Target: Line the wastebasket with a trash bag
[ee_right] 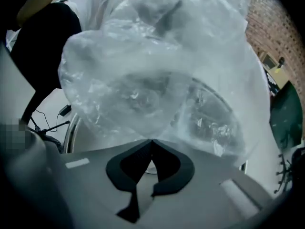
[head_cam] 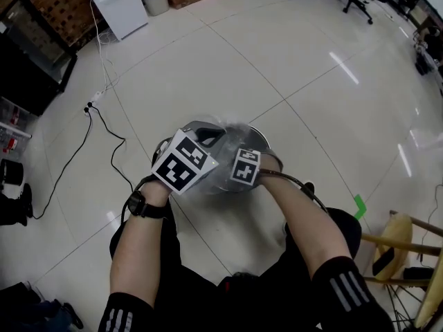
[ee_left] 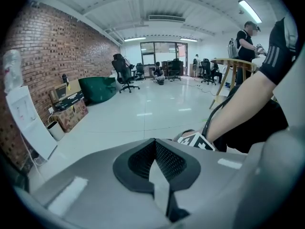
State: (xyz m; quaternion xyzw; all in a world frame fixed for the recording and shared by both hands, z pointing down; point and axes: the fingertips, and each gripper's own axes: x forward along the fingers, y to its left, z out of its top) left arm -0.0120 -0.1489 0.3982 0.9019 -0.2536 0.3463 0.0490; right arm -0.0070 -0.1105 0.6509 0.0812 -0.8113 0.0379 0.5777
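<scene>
On the pale floor (head_cam: 291,61), close in, stands one round wastebasket (head_cam: 259,140), with one clear trash bag (ee_right: 143,80) billowing over its mouth. Just above it the right gripper (ee_right: 152,143), jaws together, points steeply down at the film and is the nearer of two. The left gripper (ee_left: 155,144), jaws likewise together, aims away.
</scene>
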